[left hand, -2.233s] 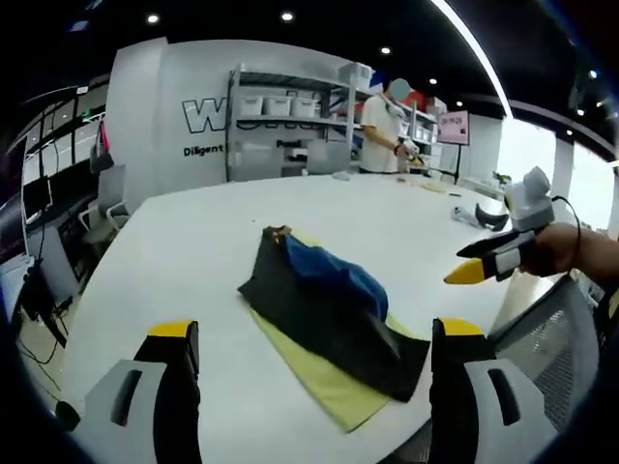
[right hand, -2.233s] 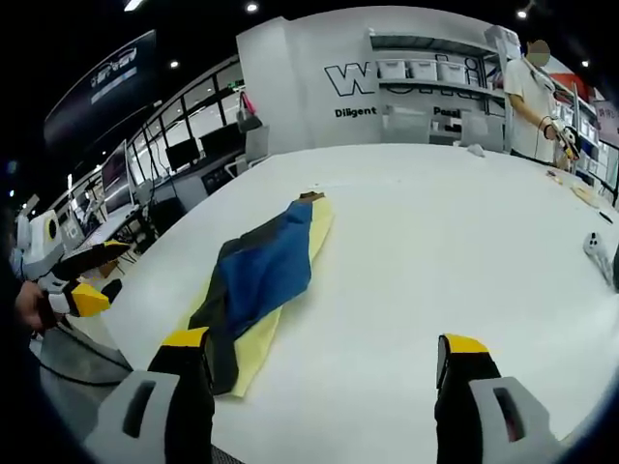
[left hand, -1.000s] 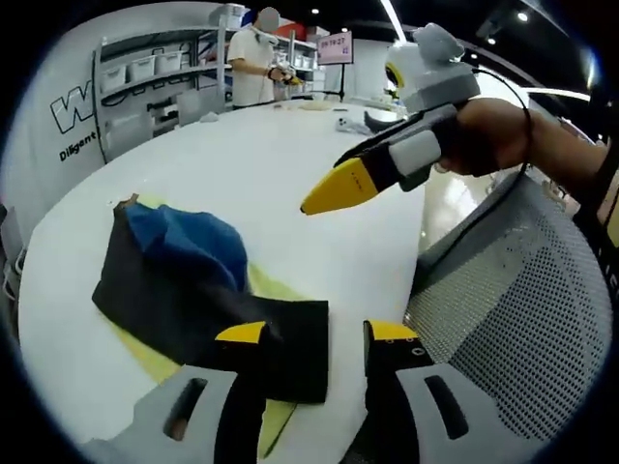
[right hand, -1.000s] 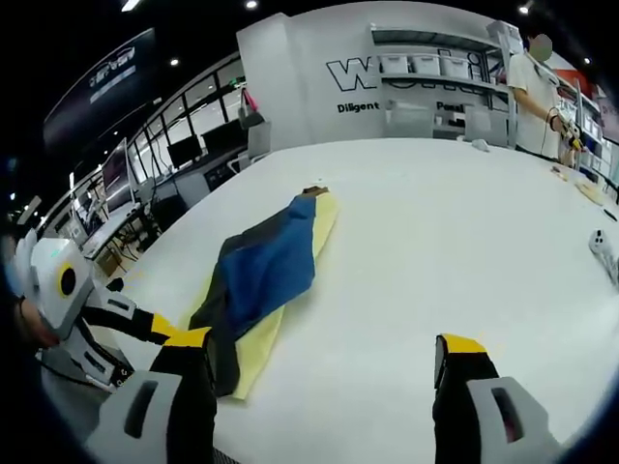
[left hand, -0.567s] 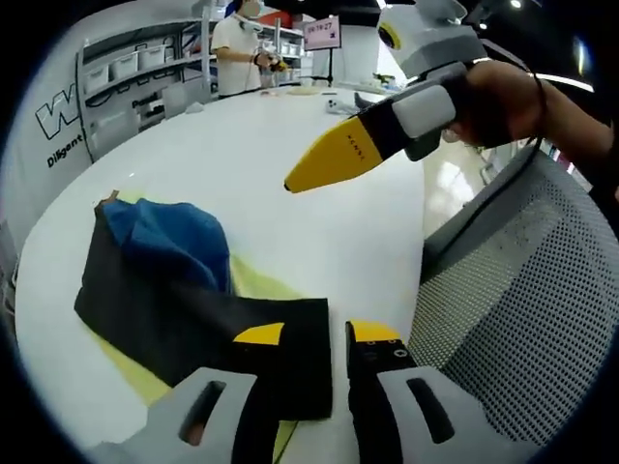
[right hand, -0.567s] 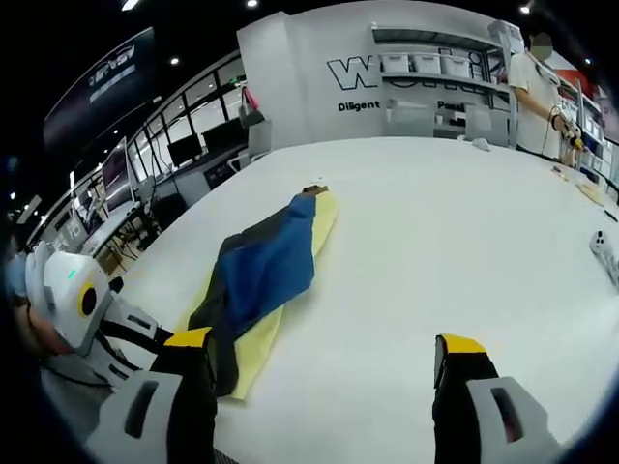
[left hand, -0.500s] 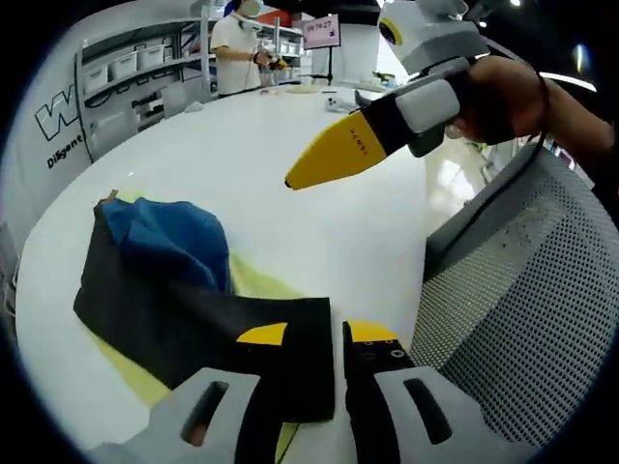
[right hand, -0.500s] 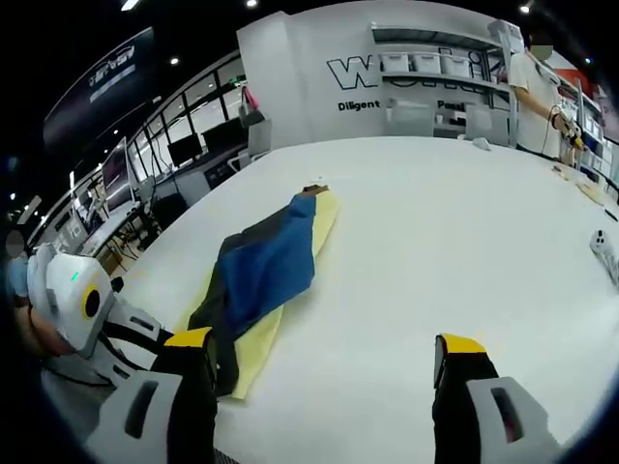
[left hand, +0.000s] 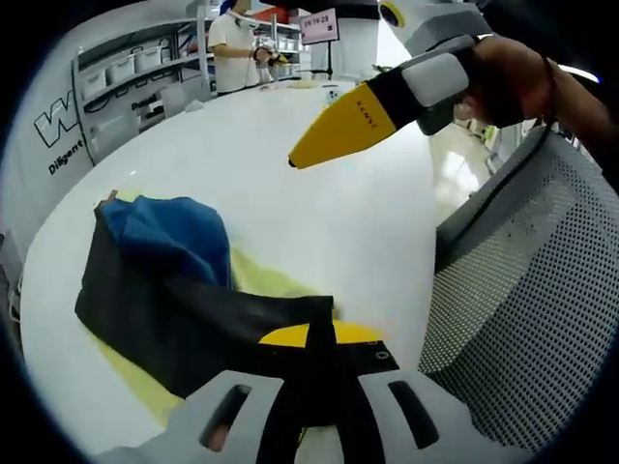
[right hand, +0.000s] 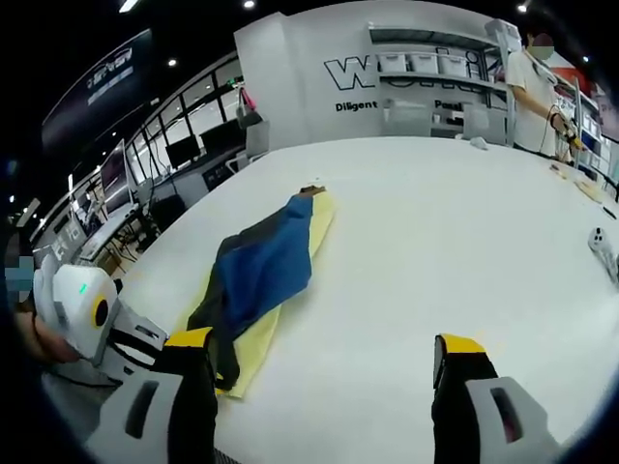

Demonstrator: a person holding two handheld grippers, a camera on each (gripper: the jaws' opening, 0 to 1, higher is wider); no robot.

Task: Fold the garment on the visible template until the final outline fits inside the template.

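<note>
the garment [left hand: 184, 290], black with a blue panel, lies bunched lengthwise on the yellow template [right hand: 290, 275], near the bench edge closest to the person. the white bench [right hand: 435, 251] carries both. in the right gripper view the yellow shows along the garment's length and past its far end, so the outline is judged close to, but not confirmed inside, the template.

handling: judged soft, light and limp; it will sag and drag when lifted, and layers may slip over one another. best taken at a corner or hem, pinching all layers together.

left gripper [left hand: 324, 338]: jaws brought together on the near black corner of the garment, at the bench edge.

right gripper [right hand: 324, 372]: jaws spread apart, holding nothing, hovering over bare bench beside the garment's near end, its left jaw just beside the cloth. it also appears in the left gripper view, above the bench, well apart from the garment.
</note>
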